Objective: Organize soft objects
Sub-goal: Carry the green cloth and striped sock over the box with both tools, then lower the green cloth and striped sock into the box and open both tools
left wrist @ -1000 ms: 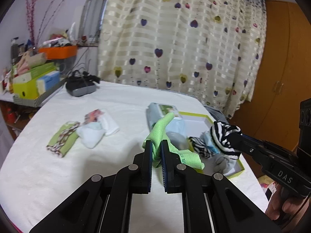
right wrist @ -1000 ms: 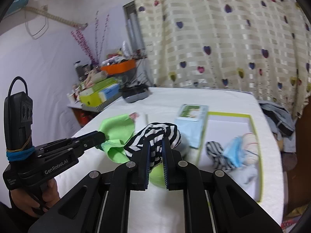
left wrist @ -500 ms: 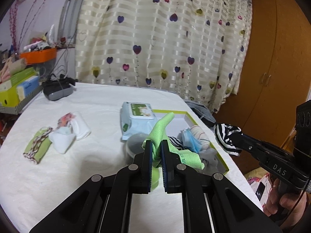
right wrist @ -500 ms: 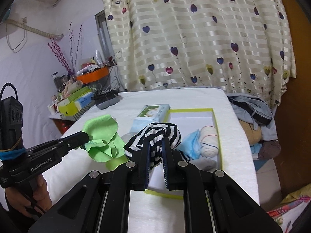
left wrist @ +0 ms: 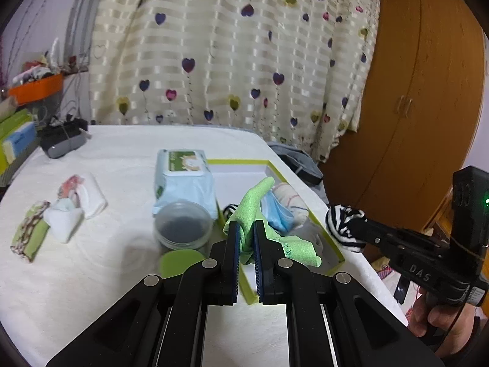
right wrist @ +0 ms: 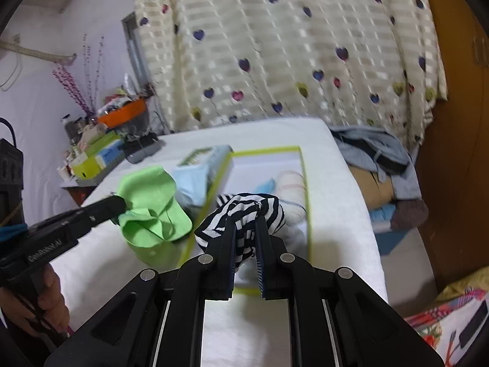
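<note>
Left wrist view: left claw pinches the limp green cloth above the tray; right claw grips the floppy striped sock at 3 o'clock. Both weigh little, so bunched folds look like the best grab.

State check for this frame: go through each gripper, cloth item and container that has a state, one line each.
left gripper: shut on green cloth, held up
right gripper: shut on striped sock, held up
box: open, socks inside
round container: lid off
green lid: flat on table
wipes pack: flap closed
</note>
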